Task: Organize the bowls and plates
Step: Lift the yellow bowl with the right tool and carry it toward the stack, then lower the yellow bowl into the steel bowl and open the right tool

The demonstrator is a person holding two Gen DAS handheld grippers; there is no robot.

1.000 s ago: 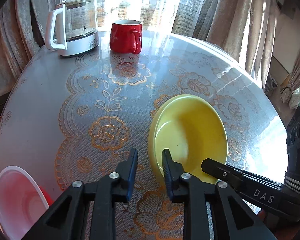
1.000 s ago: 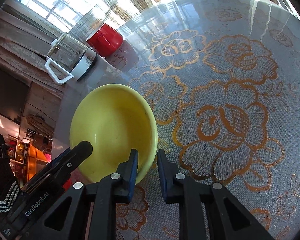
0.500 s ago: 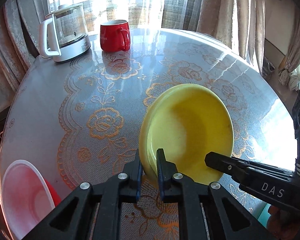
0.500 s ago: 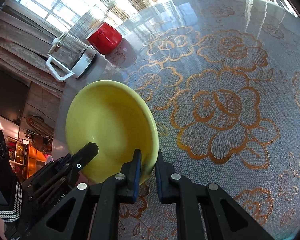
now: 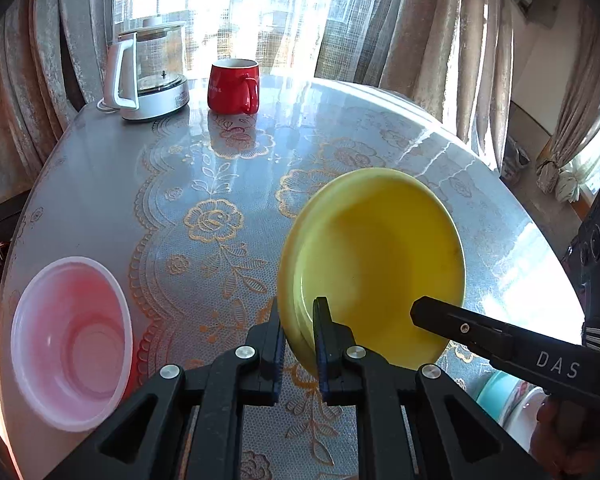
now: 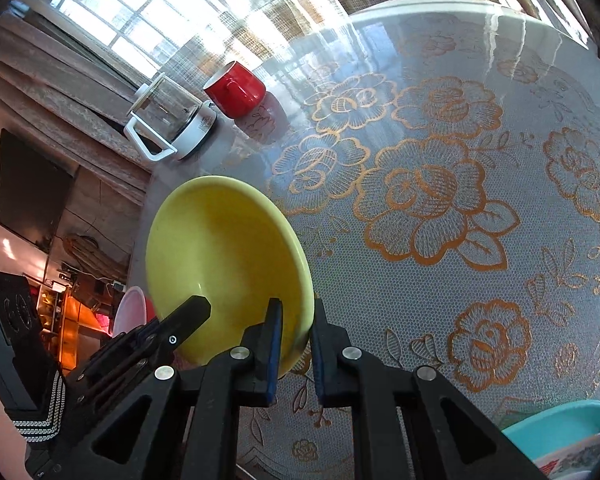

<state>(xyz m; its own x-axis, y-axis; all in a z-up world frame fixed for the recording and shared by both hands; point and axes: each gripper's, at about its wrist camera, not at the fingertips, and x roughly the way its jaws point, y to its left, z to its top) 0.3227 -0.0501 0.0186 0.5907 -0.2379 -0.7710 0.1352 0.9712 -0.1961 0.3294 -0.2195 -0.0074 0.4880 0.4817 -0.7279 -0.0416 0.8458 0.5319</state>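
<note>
A yellow bowl [image 5: 374, 264] is held tilted above the round table, gripped on its rim from both sides. My left gripper [image 5: 298, 326] is shut on its near left rim. My right gripper [image 6: 296, 330] is shut on the bowl [image 6: 224, 256] at its near right rim; its finger also shows in the left wrist view [image 5: 452, 322]. A pink and white plastic bowl [image 5: 70, 340] sits on the table's left edge. A teal bowl [image 6: 564, 426] and a patterned plate [image 6: 580, 456] lie at the near right.
A red mug [image 5: 233, 86] and a glass kettle [image 5: 150, 74] stand at the table's far side by the curtained window. The table [image 5: 204, 184] has a gold floral lace cover under glass. Curtains hang behind and to the right.
Both grippers closed on the yellow bowl's rim and lifted it, tilting it up from the table. The pink bowl came more into the left wrist view.
</note>
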